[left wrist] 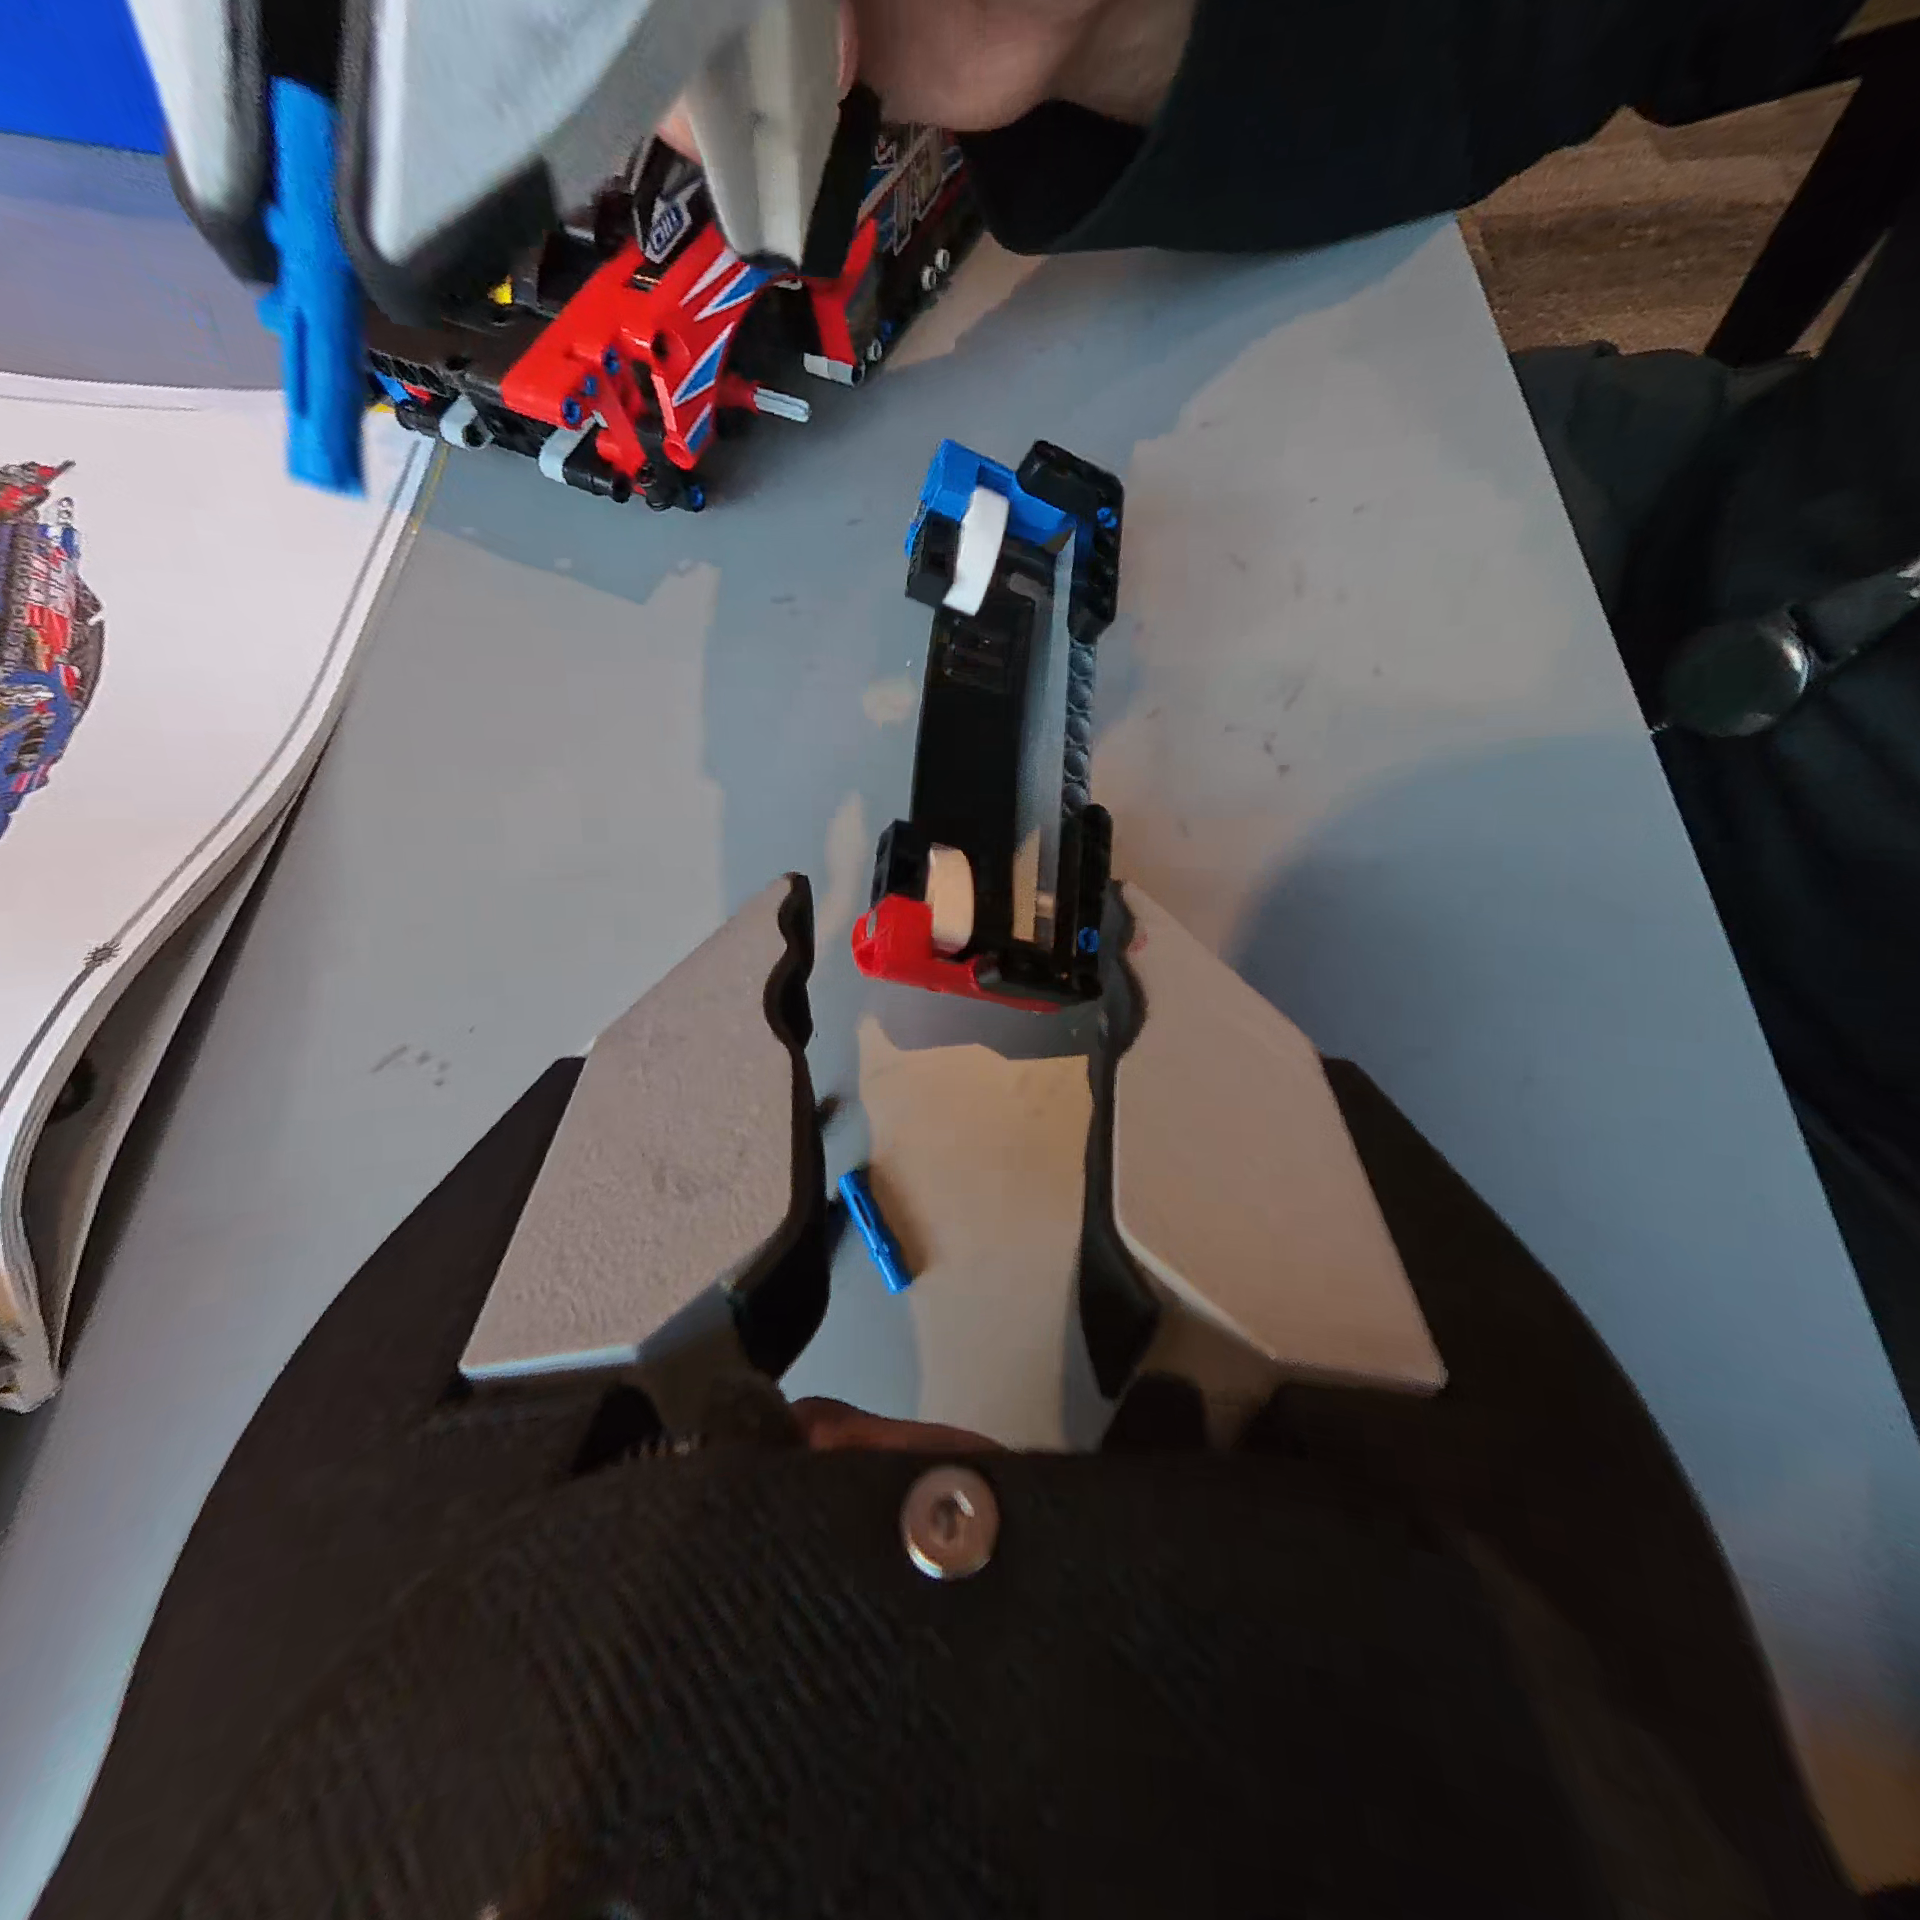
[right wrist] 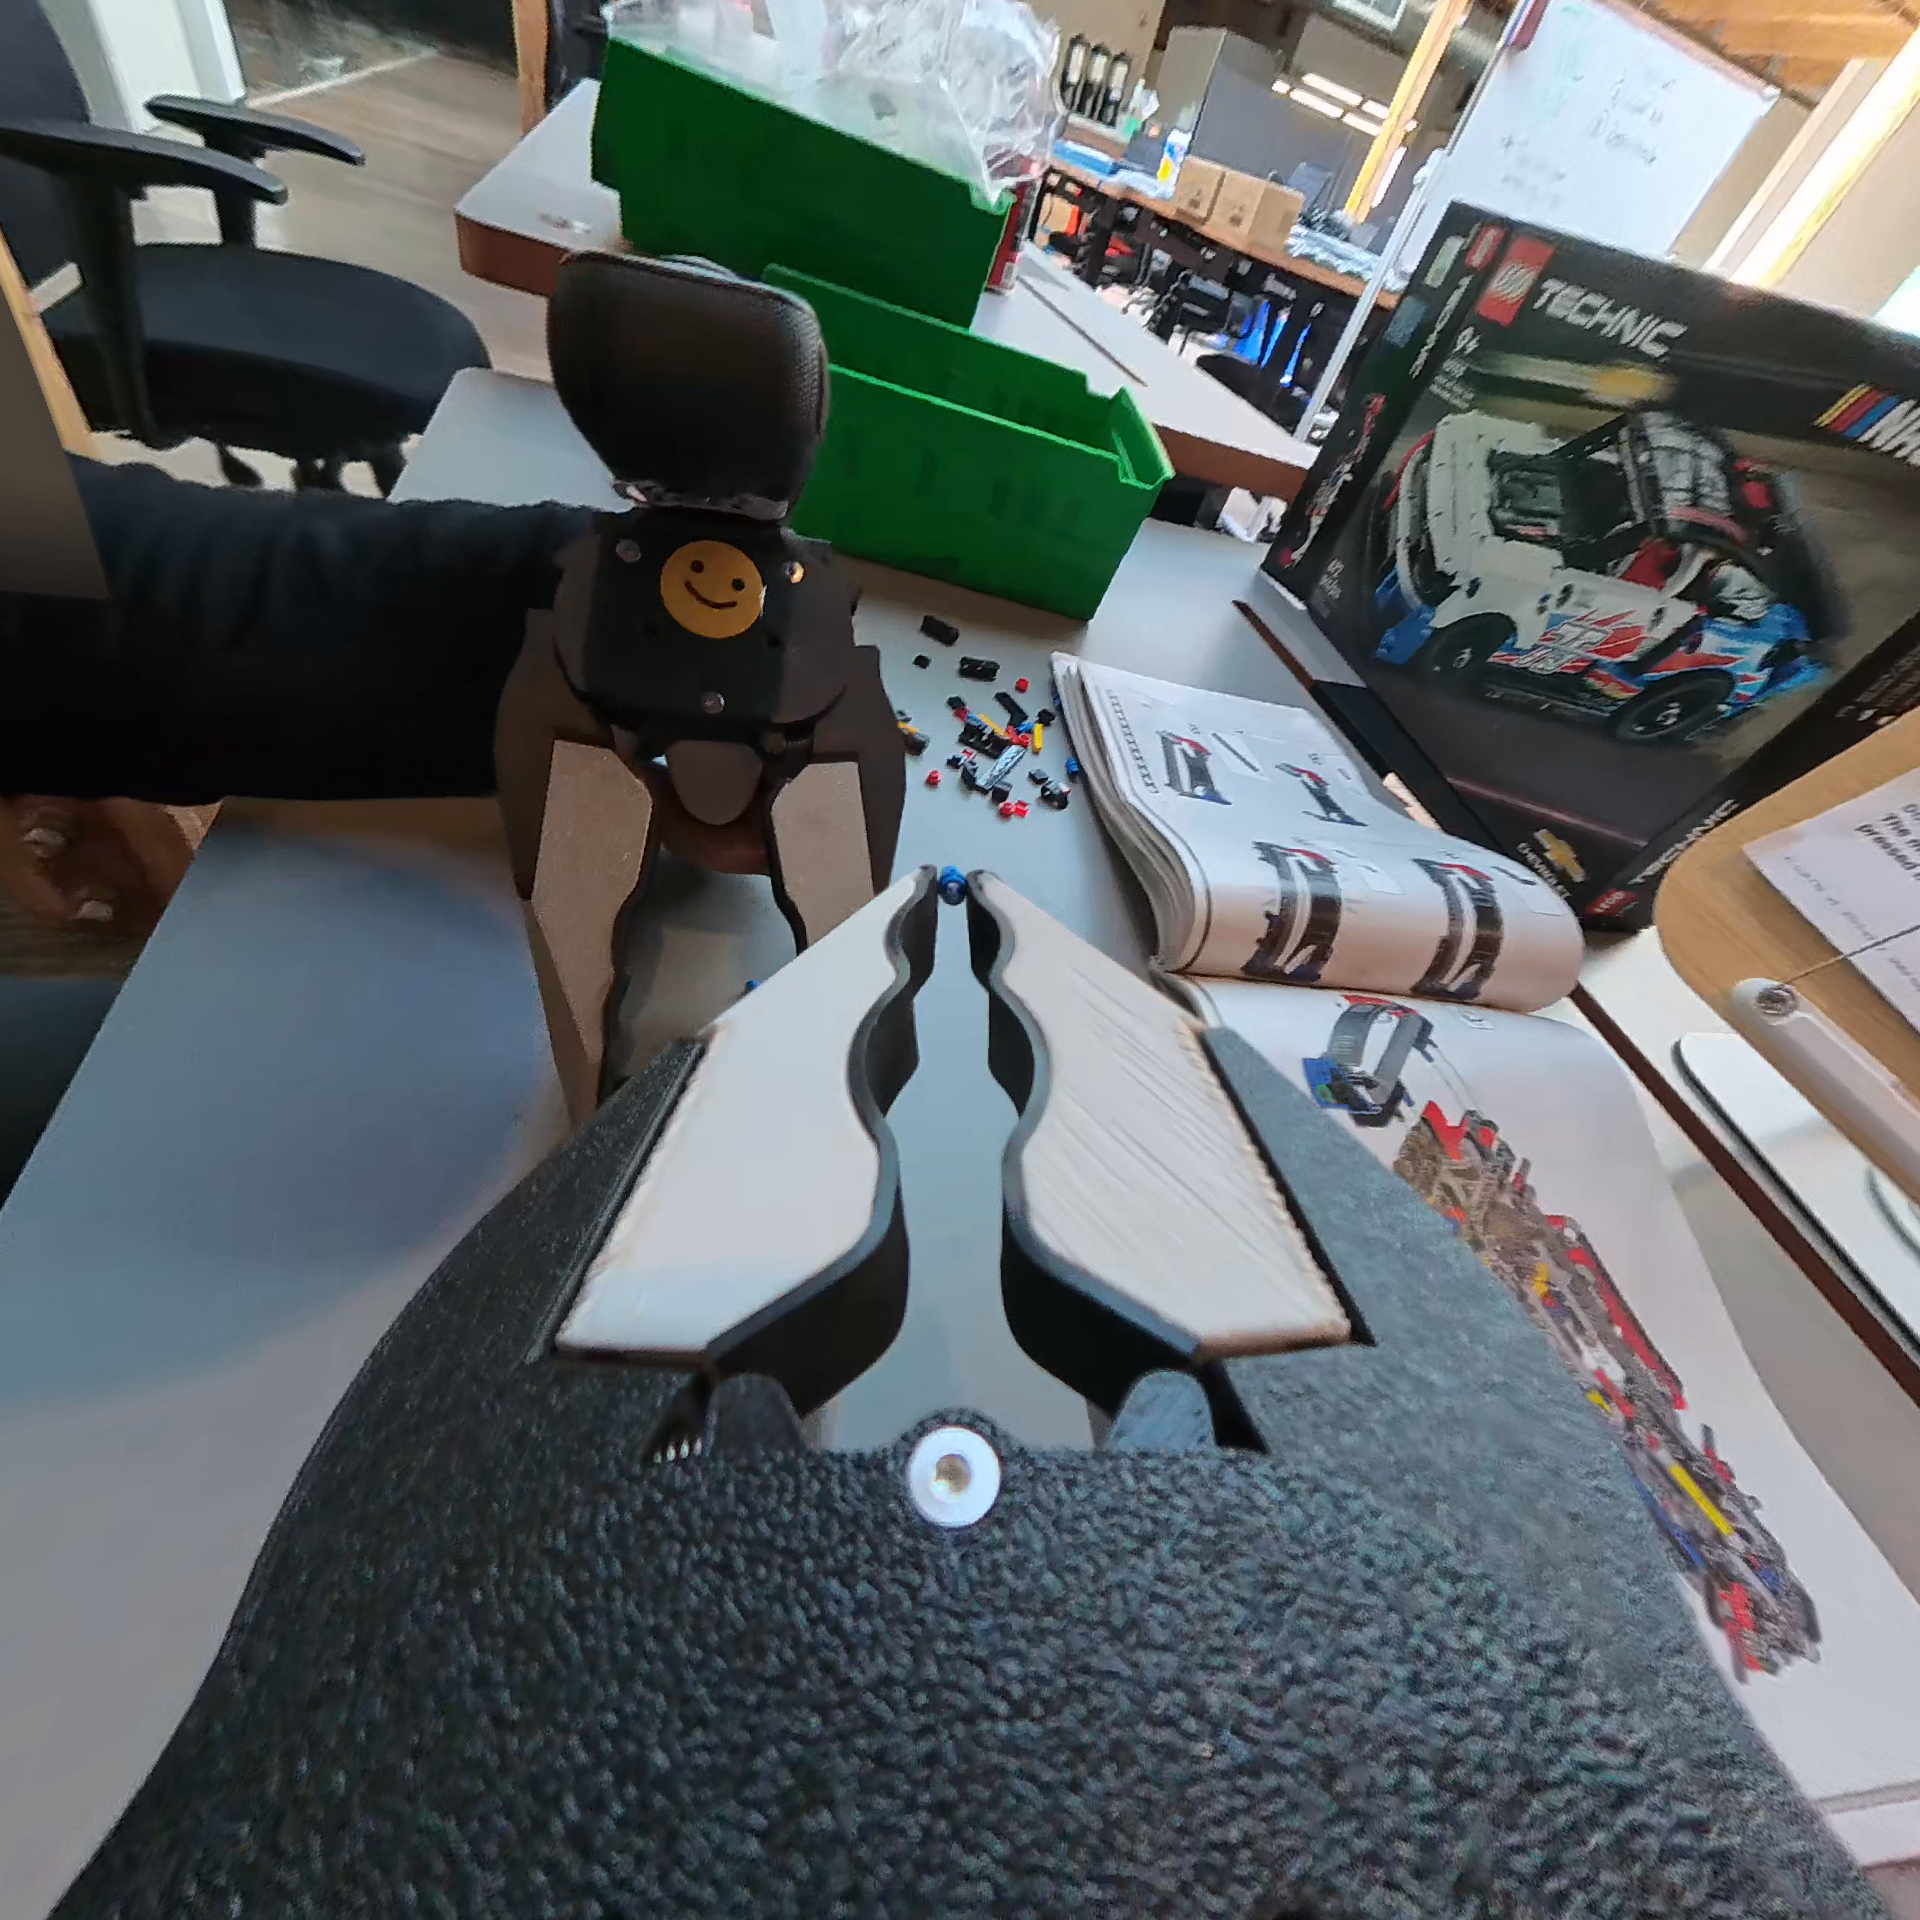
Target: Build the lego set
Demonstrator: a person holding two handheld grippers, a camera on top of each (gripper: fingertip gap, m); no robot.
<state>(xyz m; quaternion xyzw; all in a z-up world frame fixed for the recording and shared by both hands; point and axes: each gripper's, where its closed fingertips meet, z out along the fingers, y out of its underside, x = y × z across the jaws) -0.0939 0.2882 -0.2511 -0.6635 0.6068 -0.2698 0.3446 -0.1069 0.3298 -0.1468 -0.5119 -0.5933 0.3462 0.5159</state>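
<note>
My left gripper [left wrist: 961, 904] is open, its jaws on either side of the near red end of a long black sub-assembly [left wrist: 987, 727] that lies on the grey table [left wrist: 520, 779] and has a blue far end. The right finger touches its side; the left finger stands apart. A loose blue pin [left wrist: 875, 1228] lies between the fingers nearer the camera. My right gripper [right wrist: 953, 888] is shut on a small blue pin [right wrist: 952, 885] held above the table. It shows blurred in the left wrist view [left wrist: 582, 125], over the red car model [left wrist: 665, 343]. The left gripper [right wrist: 707, 966] points down at the table.
An open instruction booklet [right wrist: 1299, 852] lies right of the work area, also showing in the left wrist view [left wrist: 187, 675]. Several loose pieces [right wrist: 987, 738] lie behind it, with green bins [right wrist: 966, 468] beyond. The set's box [right wrist: 1610, 571] stands at right. An office chair [right wrist: 239, 312] is at far left. Left tips to right tips: about 11 cm.
</note>
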